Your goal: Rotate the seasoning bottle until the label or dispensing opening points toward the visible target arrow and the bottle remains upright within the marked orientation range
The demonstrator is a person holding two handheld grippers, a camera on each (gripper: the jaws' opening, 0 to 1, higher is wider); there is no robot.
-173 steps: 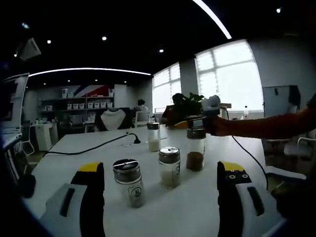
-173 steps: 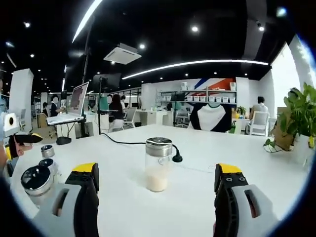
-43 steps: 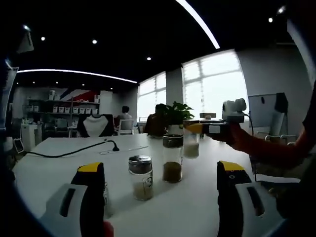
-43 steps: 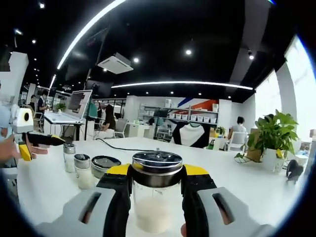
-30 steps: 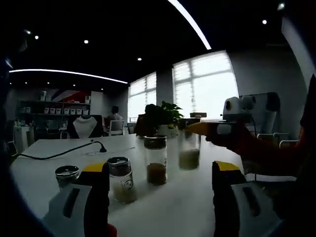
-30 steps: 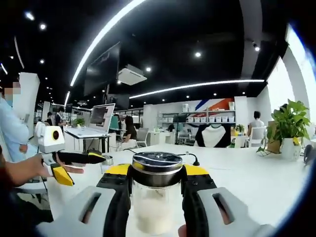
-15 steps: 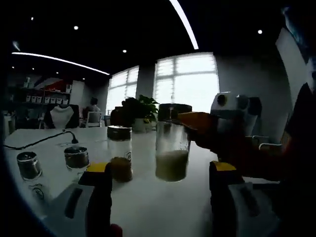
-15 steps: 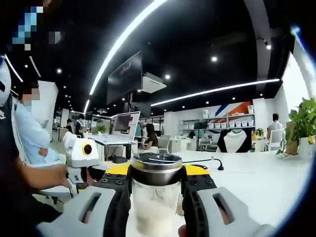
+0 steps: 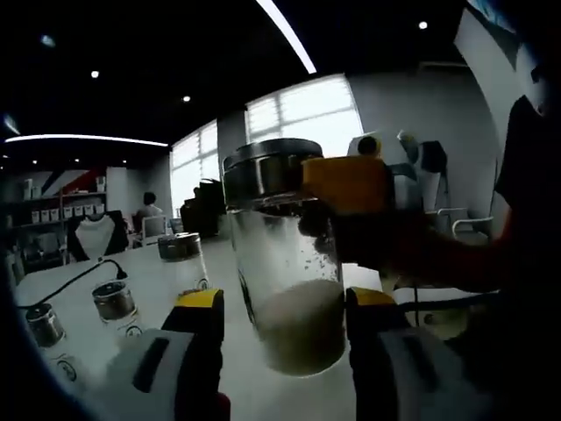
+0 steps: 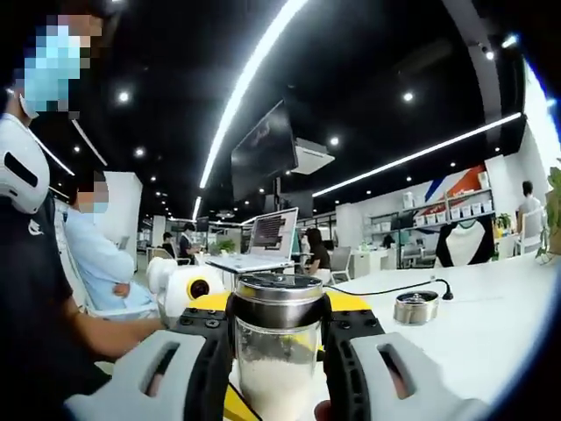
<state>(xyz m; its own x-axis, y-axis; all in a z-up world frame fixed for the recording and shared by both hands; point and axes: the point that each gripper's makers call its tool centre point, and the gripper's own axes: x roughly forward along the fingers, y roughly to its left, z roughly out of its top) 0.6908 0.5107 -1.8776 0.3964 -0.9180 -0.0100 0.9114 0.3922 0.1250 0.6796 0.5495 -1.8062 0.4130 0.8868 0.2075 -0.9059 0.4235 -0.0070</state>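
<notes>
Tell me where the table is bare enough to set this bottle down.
Bare tabletop lies past the lone shaker, out to the far edge. In the left gripper view it is crowded: three shakers stand left of the held bottle, and the left gripper closes in on it.

A long white desk (image 10: 517, 303) runs back through an open office. A black cable (image 9: 66, 282) trails over it, and three spare shakers stand on it: one with a dark filling (image 9: 181, 256) and two small ones (image 9: 116, 305) (image 9: 46, 329) nearer the edge. In the right gripper view a low metal-lidded jar (image 10: 415, 308) sits near the cable's end. An open laptop (image 10: 267, 237) rests on a stand farther back. A person in a light blue shirt (image 10: 101, 263) sits with arms folded. Bright windows (image 9: 307, 114) line one wall, and long light strips (image 10: 254, 74) cross the dark ceiling.
</notes>
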